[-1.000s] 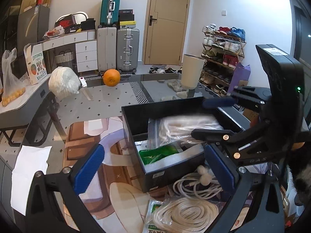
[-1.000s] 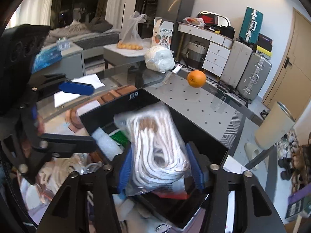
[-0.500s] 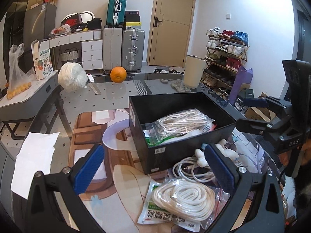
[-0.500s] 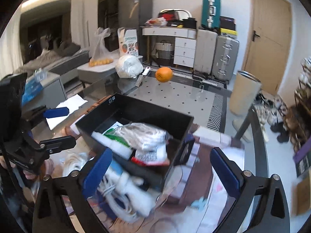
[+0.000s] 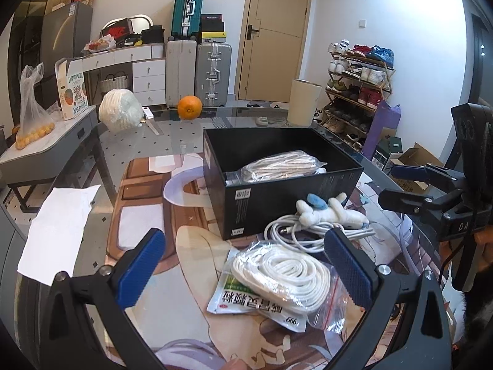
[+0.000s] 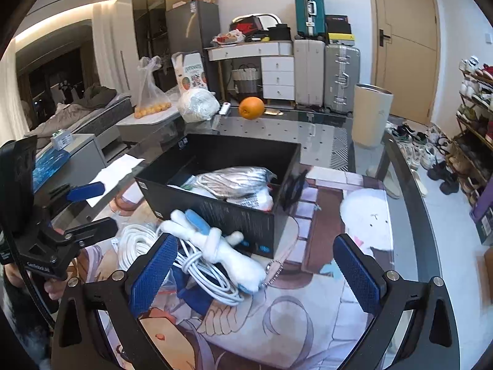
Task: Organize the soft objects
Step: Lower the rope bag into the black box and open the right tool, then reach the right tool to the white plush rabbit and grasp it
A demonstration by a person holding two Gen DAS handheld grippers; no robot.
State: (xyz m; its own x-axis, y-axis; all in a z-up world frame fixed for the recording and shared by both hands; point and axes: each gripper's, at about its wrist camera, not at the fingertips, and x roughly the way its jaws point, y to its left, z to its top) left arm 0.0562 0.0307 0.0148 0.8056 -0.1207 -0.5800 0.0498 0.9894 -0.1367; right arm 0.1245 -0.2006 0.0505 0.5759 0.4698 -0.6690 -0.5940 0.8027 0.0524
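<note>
- Black box, centre of the left wrist view, on the illustrated table mat: its near wall carries small white label squares we cannot read.
- Inside the box: a clear bag of coiled white rope lying on top; in the right wrist view the same bag rests over other packets, with a bit of green showing at the left.
- Second bag of white rope, lower centre, on the mat just in front of the box; it lies on a white and green packet printed with Chinese characters and the figure "999", seen upside down.
- White cable coil, between the box and the rope bag; a white plush toy with a blue patch rests on it, against the box's front wall.
- Cardboard carton, upper left, printed lettering too small to read.
- Clear plastic bag of small orange fruit, left edge.
- Orange, upper centre, on the glass tabletop.
- Our left gripper: released, jaws wide, above the rope bag, gripping nothing.
- Our right gripper: released, jaws wide, over the plush toy and cable, gripping nothing.
</note>
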